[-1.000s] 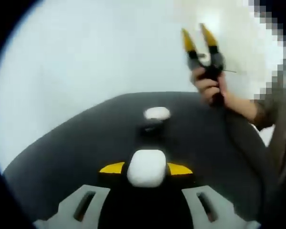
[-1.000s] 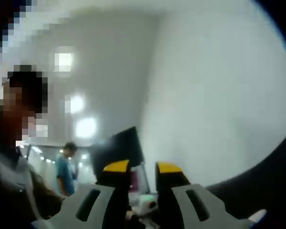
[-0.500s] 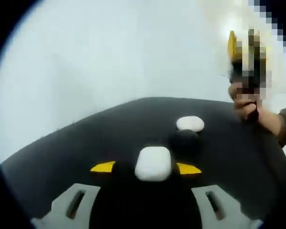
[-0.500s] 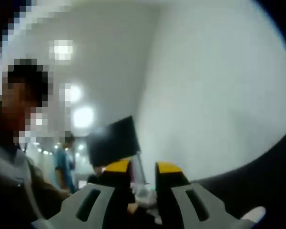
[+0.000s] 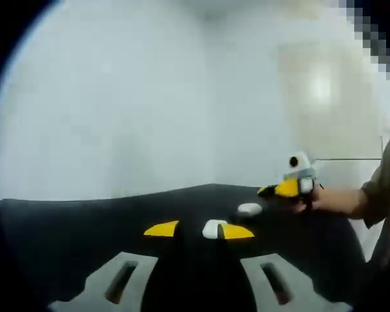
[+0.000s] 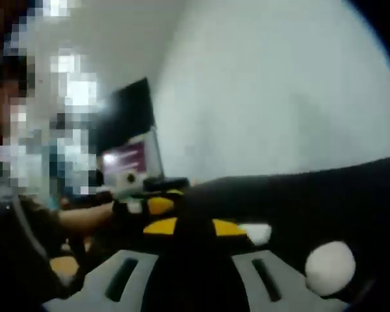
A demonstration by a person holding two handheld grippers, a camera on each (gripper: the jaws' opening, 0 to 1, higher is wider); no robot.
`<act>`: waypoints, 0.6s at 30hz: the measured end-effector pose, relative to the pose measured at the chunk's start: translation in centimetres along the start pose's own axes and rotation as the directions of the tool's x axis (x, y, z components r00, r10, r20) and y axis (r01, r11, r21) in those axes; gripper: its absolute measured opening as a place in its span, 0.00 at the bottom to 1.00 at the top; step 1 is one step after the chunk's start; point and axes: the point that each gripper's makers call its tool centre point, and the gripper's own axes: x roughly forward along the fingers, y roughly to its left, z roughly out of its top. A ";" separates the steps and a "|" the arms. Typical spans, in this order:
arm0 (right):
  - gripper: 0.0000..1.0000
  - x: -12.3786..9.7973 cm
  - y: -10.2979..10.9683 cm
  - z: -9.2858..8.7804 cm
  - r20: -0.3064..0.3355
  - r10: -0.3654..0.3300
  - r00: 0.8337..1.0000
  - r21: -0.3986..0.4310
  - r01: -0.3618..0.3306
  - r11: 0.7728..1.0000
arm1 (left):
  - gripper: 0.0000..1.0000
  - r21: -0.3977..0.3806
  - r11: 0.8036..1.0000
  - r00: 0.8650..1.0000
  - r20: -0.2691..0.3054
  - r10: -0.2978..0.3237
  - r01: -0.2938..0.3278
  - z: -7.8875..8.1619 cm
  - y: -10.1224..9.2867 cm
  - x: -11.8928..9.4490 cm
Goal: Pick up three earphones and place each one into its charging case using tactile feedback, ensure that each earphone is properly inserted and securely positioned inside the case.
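Left gripper view: left gripper spread, empty, near a white charging case; smooth, light, likely slippery, best gripped across its flat sides. Right gripper's grip unclear.

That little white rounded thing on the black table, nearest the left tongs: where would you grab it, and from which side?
Probably across its narrow sides. The white case lies flat on the black table, a smooth rounded pebble with no handle, just ahead of the left tongs. Coming from above and closing on the two opposite sides should hold best. It is blurred, so finer detail can't be told.
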 end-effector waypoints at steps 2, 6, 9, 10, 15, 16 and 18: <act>0.19 0.2 -0.5 -0.8 -0.027 -0.015 1.000 -0.001 0.015 1.000 | 0.22 0.003 1.000 1.000 -0.004 -0.019 0.019 -0.8 -0.5 -0.3; 0.18 -0.1 -1.9 -2.4 -0.088 -0.064 0.994 -0.021 0.062 0.998 | 0.22 0.096 0.995 0.999 -0.034 0.008 -0.005 -1.7 -0.5 0.2; 0.15 -0.2 -2.2 -2.2 -0.066 -0.070 0.995 -0.038 0.068 0.997 | 0.22 0.097 0.995 0.998 -0.068 -0.011 0.018 -2.5 -1.0 0.5; 0.15 -0.2 -1.9 -2.0 -0.049 -0.052 0.997 -0.027 0.050 0.998 | 0.22 0.094 0.995 0.998 -0.068 -0.014 0.020 -2.5 -1.1 0.4; 0.15 -0.5 -2.7 -2.4 -0.071 -0.111 0.991 -0.028 0.109 0.994 | 0.22 0.072 0.997 0.999 -0.035 -0.019 0.022 -1.9 -1.5 0.3; 0.14 -0.5 -2.8 -2.7 -0.089 -0.127 0.988 -0.041 0.124 0.991 | 0.22 0.074 0.997 0.999 -0.037 -0.018 0.021 -2.0 -1.6 0.3; 0.12 -0.3 -2.3 -3.0 -0.106 -0.125 0.986 -0.078 0.117 0.990 | 0.22 0.088 0.996 0.999 -0.040 -0.016 0.020 -2.1 -1.8 0.4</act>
